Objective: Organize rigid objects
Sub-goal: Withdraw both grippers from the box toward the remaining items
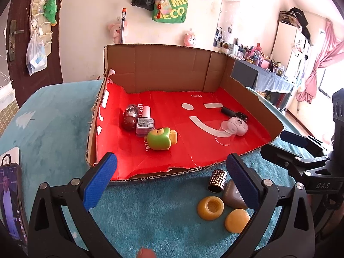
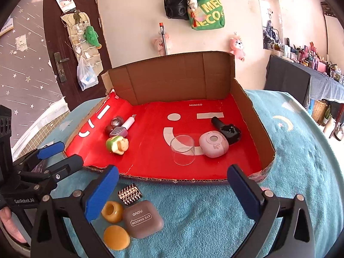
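Teal blanket (image 2: 193, 219) covers the whole work surface, and on it sits a cut-down cardboard tray (image 2: 172, 79) with a red printed floor, its near side open toward both grippers. Inside the tray, at the left, a green toy figure (image 1: 160, 138) lies on its side, just beside a pink nail-polish bottle (image 1: 144, 122) and two dark red balls (image 1: 130, 119) that touch the bottle. On the right of the tray a clear cup (image 2: 182, 149) stands by a pale pink round case (image 2: 213, 143), with a black bottle (image 2: 225, 128) lying just behind the case. Outside the tray, on the blanket near its front edge, lie a brown eye-shadow compact (image 2: 143, 219), a yellow ring-shaped piece (image 2: 112, 211), a yellow dome-shaped piece (image 2: 116, 236) and a small studded metal cylinder (image 2: 130, 194), all clustered close together. The left gripper (image 1: 171, 179) hangs over the blanket before the tray, jaws spread wide with nothing between them. The right gripper (image 2: 172, 190) is likewise released and empty, its jaws at full spread.
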